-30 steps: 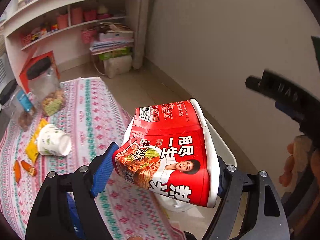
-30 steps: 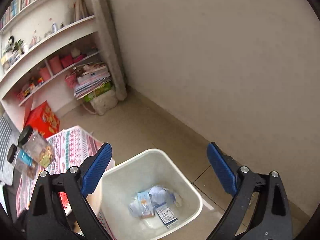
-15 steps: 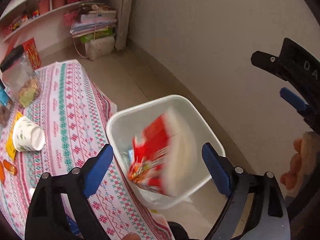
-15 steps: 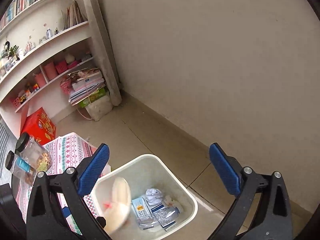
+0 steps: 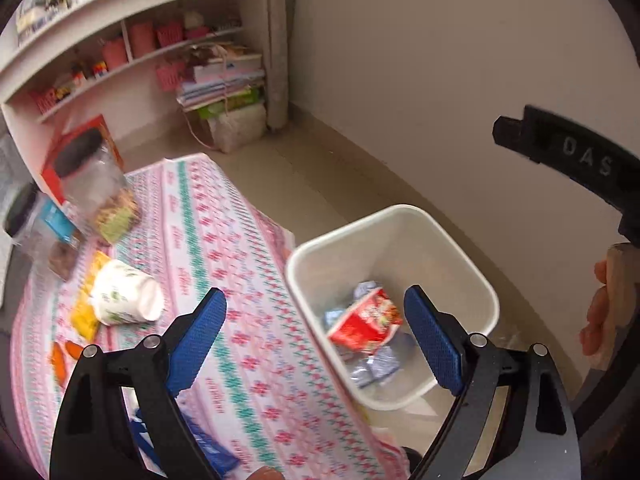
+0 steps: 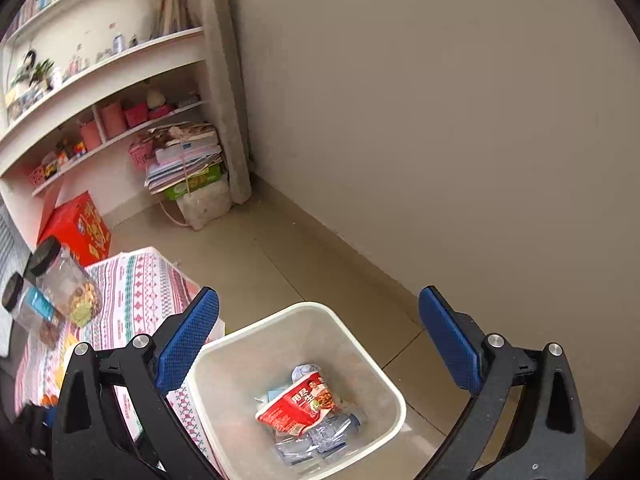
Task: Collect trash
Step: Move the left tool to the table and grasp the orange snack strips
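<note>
Red noodle cup [image 6: 302, 404] lies on its side in white bin [image 6: 372, 364], long axis 2–8 o'clock; left gripper [image 5: 316, 336] and right gripper [image 6: 318, 344] both released, empty

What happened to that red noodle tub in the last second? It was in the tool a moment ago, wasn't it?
Yes. The left tool let go of the red noodle tub, which fell into the white bin and now lies on the wrappers there. That tool is now open and empty. The right tool stayed open and empty over the bin, and the paper cup stayed on the tablecloth.
</note>
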